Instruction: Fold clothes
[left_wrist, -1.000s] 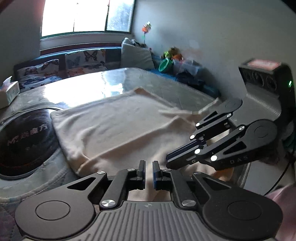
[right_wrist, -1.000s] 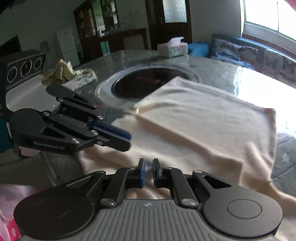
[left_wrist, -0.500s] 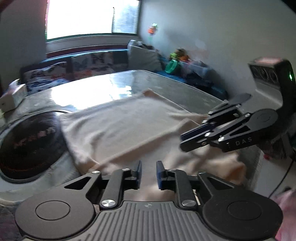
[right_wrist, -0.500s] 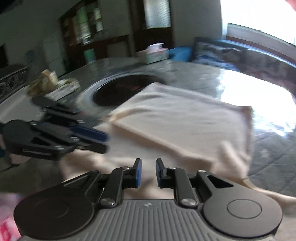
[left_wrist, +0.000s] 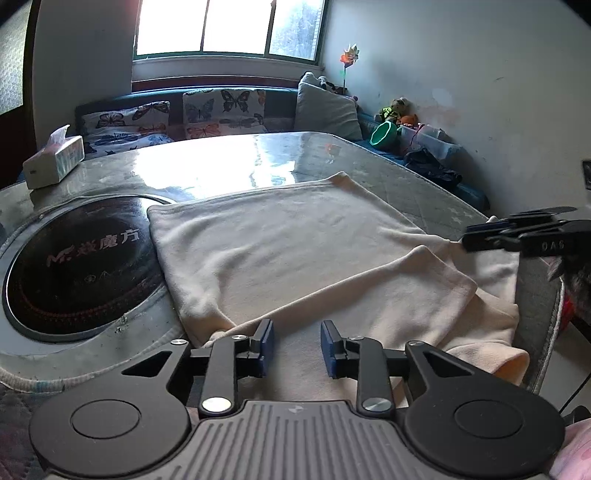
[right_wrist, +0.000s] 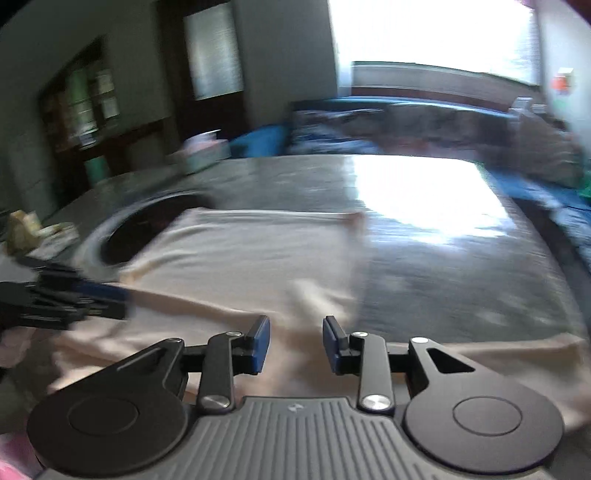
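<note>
A: The cream garment (left_wrist: 295, 251) is being kept spread flat on the table (left_wrist: 229, 162), one flap doubled over at four o'clock, ready for folding.

B: Both claws are being held parted and empty: left gripper (left_wrist: 297, 349) and right gripper (right_wrist: 295, 345) at six o'clock, over the near hem.

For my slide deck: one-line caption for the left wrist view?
Open left gripper over a cream garment spread on the table.

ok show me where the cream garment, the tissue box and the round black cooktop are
cream garment (left_wrist: 280, 240): left wrist view, middle of the flat folded panel.
tissue box (left_wrist: 55, 160): left wrist view, its front side face.
round black cooktop (left_wrist: 77, 266): left wrist view, dark glass near the printed lettering.
</note>
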